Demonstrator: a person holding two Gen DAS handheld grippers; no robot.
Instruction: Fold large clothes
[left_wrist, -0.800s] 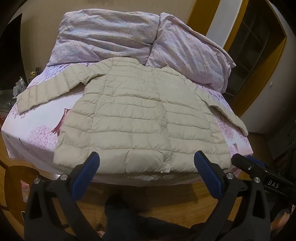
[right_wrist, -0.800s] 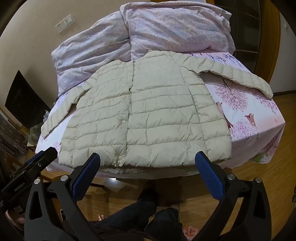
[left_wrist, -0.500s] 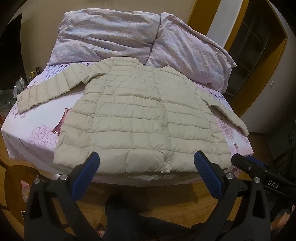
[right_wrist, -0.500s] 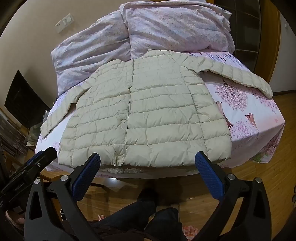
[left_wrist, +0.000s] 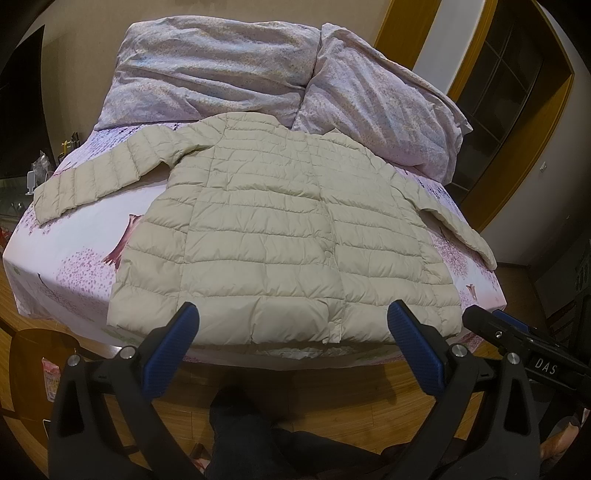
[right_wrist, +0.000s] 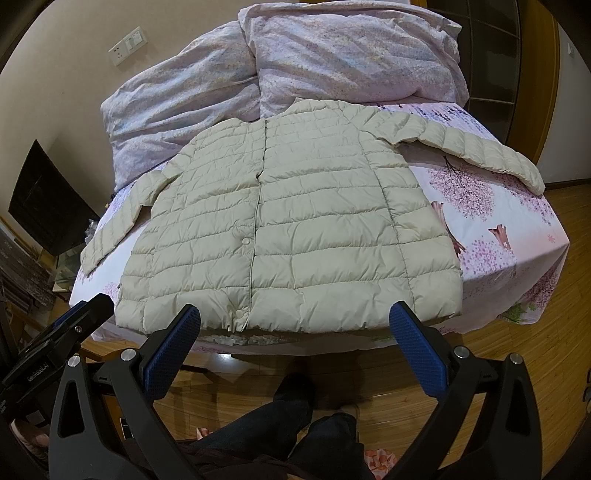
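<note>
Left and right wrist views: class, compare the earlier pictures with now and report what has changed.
Nothing visibly changed: the cream quilted puffer jacket lies spread flat on the pink blossom-print bed sheet, and the left tool and right tool remain open, holding nothing.

Each claw, the left claw (left_wrist: 293, 323) and the right claw (right_wrist: 295, 325), has matte black triangular arms with cut-outs, silver screw heads and blue textured pads (right_wrist: 173, 350). White lettering marks the black bodies. The person wears dark trousers (right_wrist: 295, 435).
</note>
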